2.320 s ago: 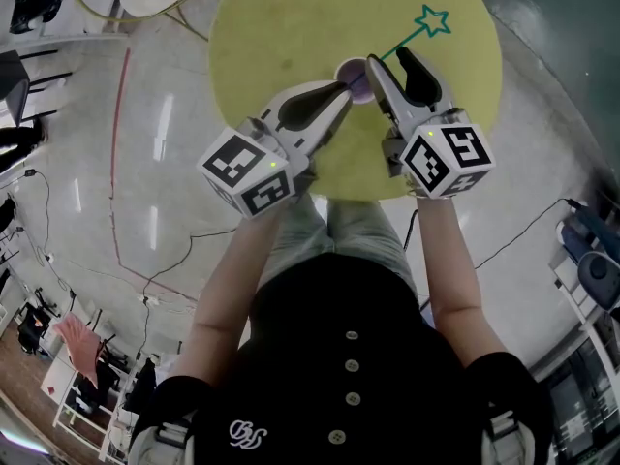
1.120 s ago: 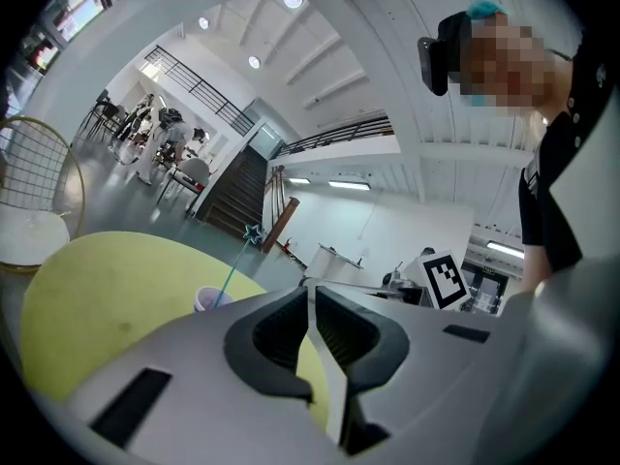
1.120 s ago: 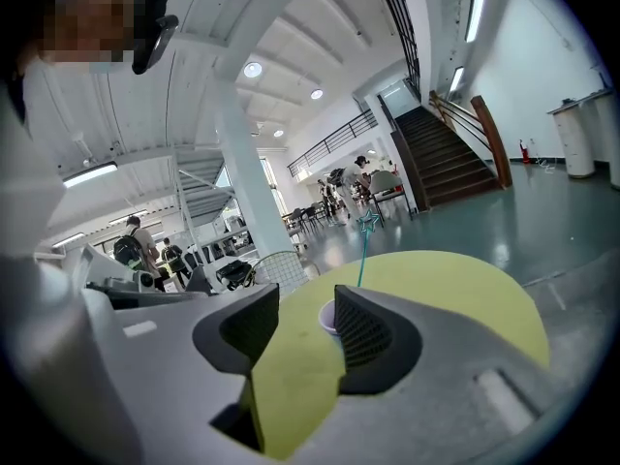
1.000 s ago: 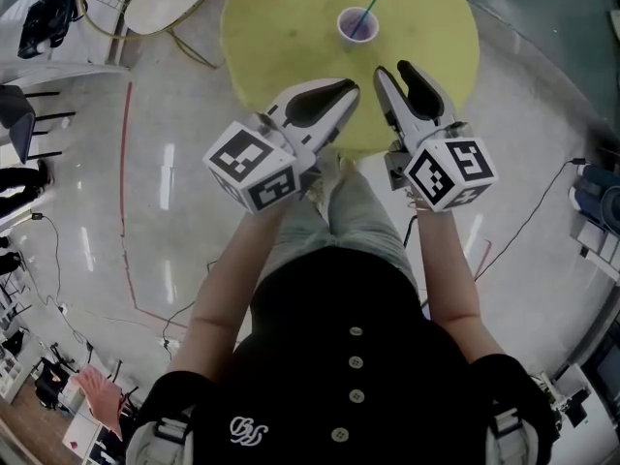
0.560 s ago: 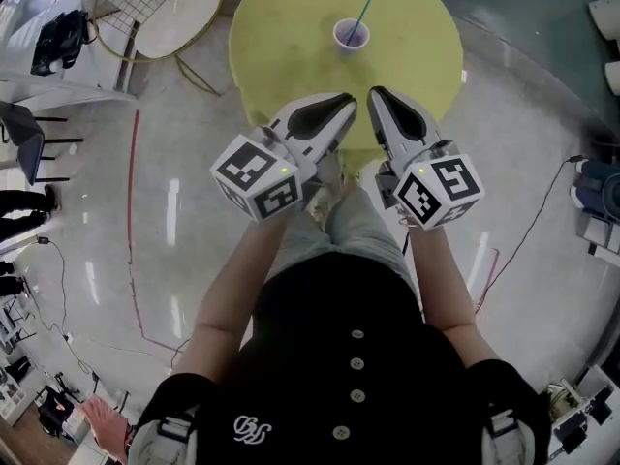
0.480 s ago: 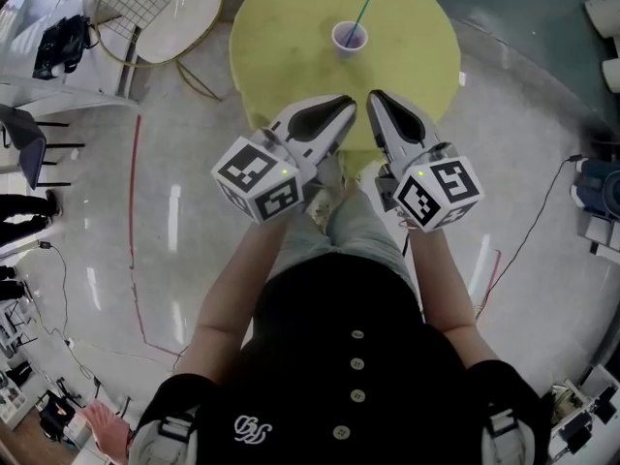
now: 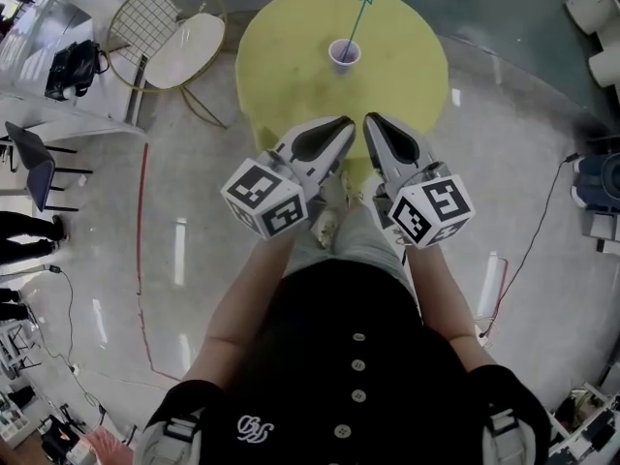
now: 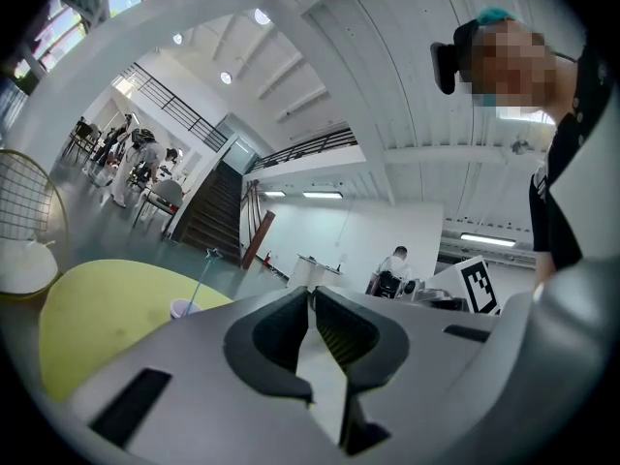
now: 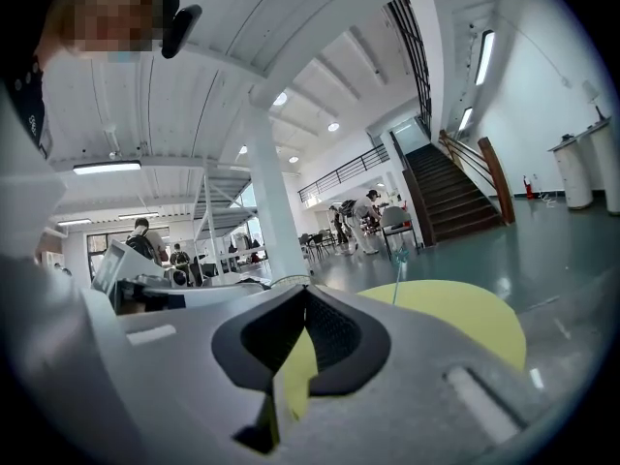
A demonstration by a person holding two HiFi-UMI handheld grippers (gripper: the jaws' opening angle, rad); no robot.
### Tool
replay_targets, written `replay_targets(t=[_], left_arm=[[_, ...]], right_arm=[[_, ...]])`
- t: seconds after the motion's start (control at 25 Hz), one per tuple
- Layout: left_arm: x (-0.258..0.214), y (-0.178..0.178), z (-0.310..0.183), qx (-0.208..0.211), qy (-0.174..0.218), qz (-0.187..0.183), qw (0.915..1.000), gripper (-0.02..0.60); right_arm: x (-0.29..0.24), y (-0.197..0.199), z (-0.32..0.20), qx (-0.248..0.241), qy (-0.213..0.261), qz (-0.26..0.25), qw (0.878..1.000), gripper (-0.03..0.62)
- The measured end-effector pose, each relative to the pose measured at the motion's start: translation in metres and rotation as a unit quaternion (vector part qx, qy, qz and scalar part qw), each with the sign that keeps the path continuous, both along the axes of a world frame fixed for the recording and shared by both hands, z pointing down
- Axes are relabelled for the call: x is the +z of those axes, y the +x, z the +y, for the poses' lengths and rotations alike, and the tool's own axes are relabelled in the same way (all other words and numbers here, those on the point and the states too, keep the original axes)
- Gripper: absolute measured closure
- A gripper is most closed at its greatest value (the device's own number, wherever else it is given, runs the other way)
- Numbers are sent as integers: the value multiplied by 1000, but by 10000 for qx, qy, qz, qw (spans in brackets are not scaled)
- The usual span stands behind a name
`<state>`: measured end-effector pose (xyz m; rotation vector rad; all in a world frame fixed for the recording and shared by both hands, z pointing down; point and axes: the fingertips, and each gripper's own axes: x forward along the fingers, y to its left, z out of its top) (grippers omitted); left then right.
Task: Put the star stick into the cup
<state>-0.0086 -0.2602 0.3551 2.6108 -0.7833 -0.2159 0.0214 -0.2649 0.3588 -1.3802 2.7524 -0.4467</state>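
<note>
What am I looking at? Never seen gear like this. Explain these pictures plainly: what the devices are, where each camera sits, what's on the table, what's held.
No robot here: a person holds a two-jaw gripper in each hand. The head view comes from a camera on the person's head, looking down on the left gripper and right gripper. The other two views come from cameras riding on each gripper, looking along its own jaws. On the round yellow table stands a small cup with the star stick already leaning in it. Both grippers' jaws are shut and hold nothing.
</note>
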Motion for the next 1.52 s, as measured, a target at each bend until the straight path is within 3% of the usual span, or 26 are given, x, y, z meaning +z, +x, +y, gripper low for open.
replay_targets(t=[1.52], left_arm=[[-7, -3, 23, 118, 132, -145, 9997, 548]], right_arm=[[-6, -9, 22, 209, 33, 392, 9990, 591]])
